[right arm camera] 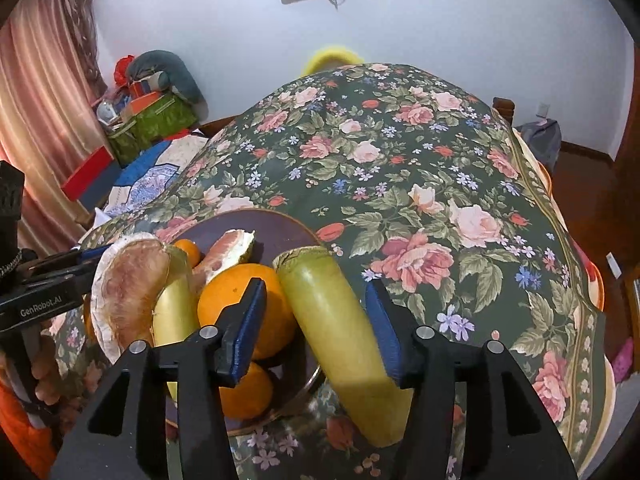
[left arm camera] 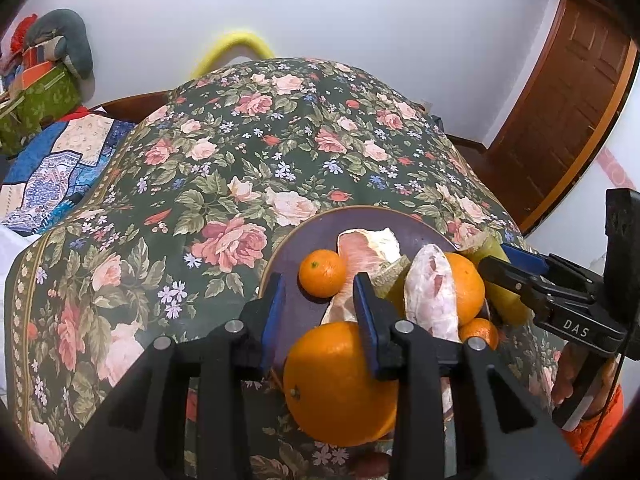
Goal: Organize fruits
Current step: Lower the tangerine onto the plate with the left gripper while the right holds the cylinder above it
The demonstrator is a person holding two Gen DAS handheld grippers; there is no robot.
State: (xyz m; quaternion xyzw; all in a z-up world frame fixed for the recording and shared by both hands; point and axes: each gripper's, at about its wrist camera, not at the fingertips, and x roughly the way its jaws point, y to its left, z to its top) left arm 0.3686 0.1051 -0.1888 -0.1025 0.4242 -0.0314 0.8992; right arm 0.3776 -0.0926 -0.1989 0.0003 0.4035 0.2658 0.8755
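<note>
A dark plate (left arm camera: 304,232) with a gold rim holds a mandarin (left arm camera: 322,272), peeled pomelo pieces (left arm camera: 432,292), oranges (left arm camera: 466,288) and a green rind piece (left arm camera: 394,284). My left gripper (left arm camera: 319,280) hangs over the plate's near side, jaws apart. A large orange (left arm camera: 336,384) lies low under its fingers, and the left pad shows a gap from it. My right gripper (right arm camera: 316,286) stands open around a pale green stalk piece (right arm camera: 340,320) that leans on the plate's right rim (right arm camera: 276,228). Its left pad (right arm camera: 248,320) is clear of the stalk.
A floral cloth (left arm camera: 224,184) covers the whole table. Boxes and cushions (right arm camera: 156,112) are stacked at the far left by a pink curtain. A wooden door (left arm camera: 568,112) stands at the right. A person's hand and orange sleeve (left arm camera: 592,420) hold the right gripper.
</note>
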